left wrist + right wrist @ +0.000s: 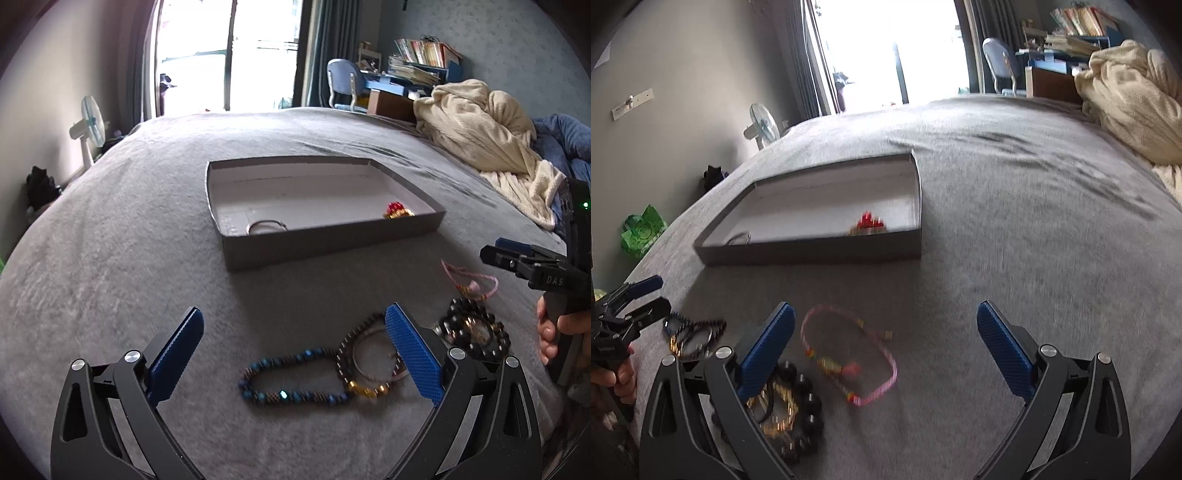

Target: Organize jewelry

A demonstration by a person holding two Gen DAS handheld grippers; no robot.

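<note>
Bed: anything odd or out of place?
Nothing damaged. The box holds only two pieces; the blue bead bracelet, black bead bracelet and pink cord lie loose, some overlapping, on the blanket.

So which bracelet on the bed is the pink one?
The thin pink cord bracelet, lying alone on the grey bed nearest the box. The others are beaded: one blue, one of big black beads.
</note>
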